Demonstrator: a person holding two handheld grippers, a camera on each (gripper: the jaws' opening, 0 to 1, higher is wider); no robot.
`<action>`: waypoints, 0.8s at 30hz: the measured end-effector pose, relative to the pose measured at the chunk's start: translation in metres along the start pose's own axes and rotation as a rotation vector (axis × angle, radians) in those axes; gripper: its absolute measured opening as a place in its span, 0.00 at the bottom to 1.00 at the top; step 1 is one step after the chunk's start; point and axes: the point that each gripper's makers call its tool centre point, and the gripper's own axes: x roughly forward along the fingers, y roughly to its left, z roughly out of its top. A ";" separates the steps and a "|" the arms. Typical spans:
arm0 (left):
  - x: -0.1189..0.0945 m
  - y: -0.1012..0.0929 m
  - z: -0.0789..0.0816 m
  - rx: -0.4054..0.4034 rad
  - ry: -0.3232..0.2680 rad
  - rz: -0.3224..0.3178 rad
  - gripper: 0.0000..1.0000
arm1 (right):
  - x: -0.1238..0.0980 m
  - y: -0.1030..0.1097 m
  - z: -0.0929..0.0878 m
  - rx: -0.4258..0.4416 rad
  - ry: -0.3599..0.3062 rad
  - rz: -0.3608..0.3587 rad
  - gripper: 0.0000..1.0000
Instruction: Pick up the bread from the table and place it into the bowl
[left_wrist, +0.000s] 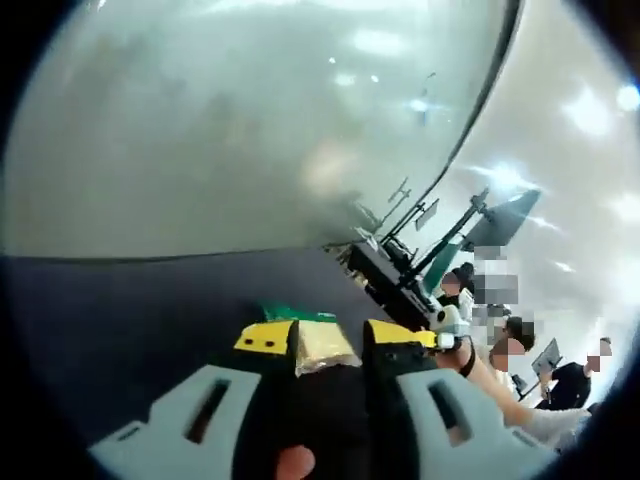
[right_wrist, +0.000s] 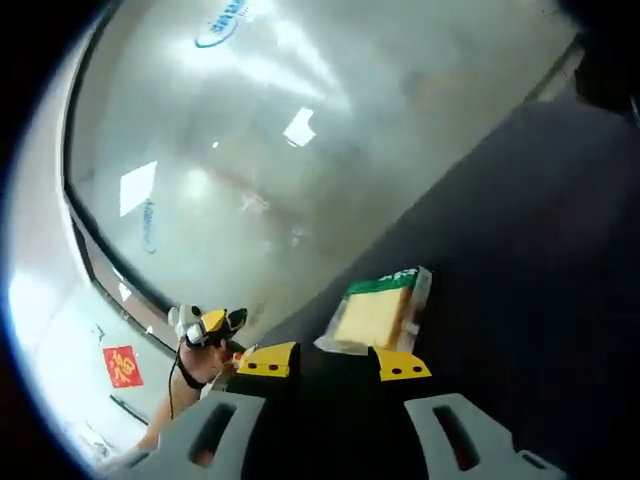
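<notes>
Left gripper (left_wrist: 330, 340) jaws pinch wrapped bread (left_wrist: 322, 347) above dark table (left_wrist: 120, 310). Right gripper (right_wrist: 333, 362) parted, empty, bread packet (right_wrist: 375, 315) lying just beyond its tips. Frosted glass wall (right_wrist: 300, 150) past table's far edge; bare table around.

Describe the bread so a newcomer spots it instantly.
Find the dark table beside the frosted glass wall. On it, just ahead of the right claw, lies the bread: a pale yellow slice in clear wrap, green band at its far end.
</notes>
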 end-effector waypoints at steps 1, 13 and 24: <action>0.009 0.005 -0.004 -0.037 0.017 -0.013 0.20 | 0.007 -0.004 -0.002 0.003 0.012 -0.006 0.24; 0.087 0.044 -0.051 -0.119 0.172 -0.016 0.20 | 0.044 -0.031 -0.001 0.066 0.003 -0.052 0.23; 0.109 0.056 -0.070 -0.166 0.170 -0.030 0.18 | 0.056 -0.047 0.000 0.096 0.023 -0.081 0.12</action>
